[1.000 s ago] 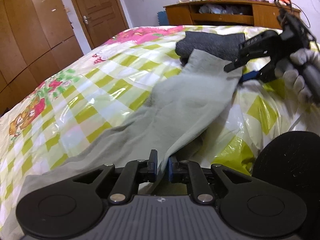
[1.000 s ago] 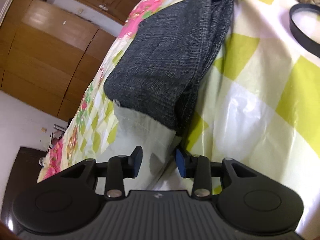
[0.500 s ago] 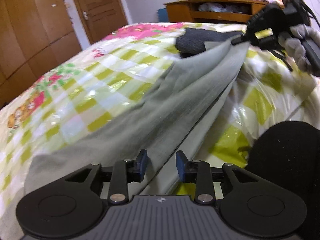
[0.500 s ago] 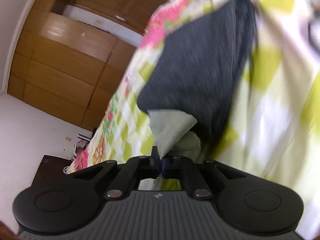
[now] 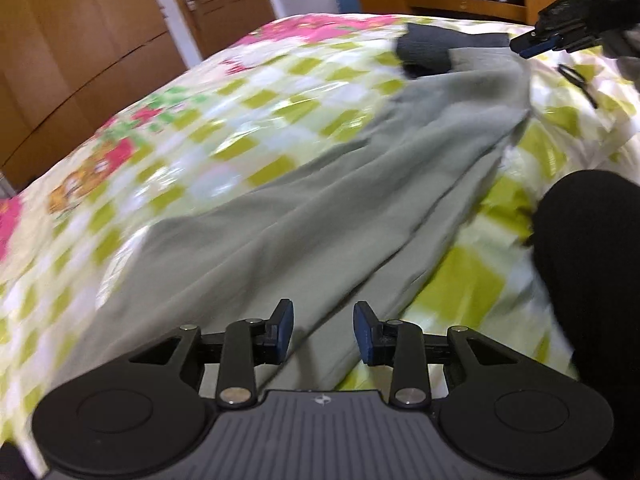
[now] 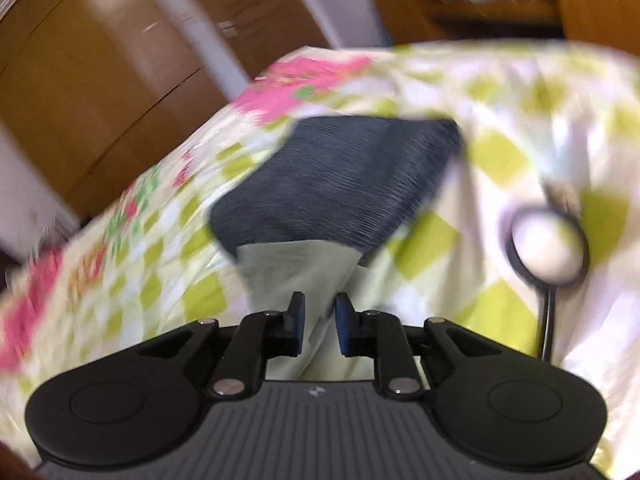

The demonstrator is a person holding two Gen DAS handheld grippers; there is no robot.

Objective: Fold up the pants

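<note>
Both tools released pants (image 5: pixel 304 216) | left tool (image 5: pixel 322 330) spread | right tool (image 6: pixel 318 330) opening, cloth between, unpinched

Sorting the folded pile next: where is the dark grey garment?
In the left wrist view the dark grey garment lies far up the checked bedspread, right of centre, overlapping the far end of the grey-green pants.

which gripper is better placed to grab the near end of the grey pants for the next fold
Left, probably. The left gripper hangs open right over the near end of the grey pants. The right gripper, jaws opening with nothing pinched, sits at the far end by the dark folded garment.
</note>
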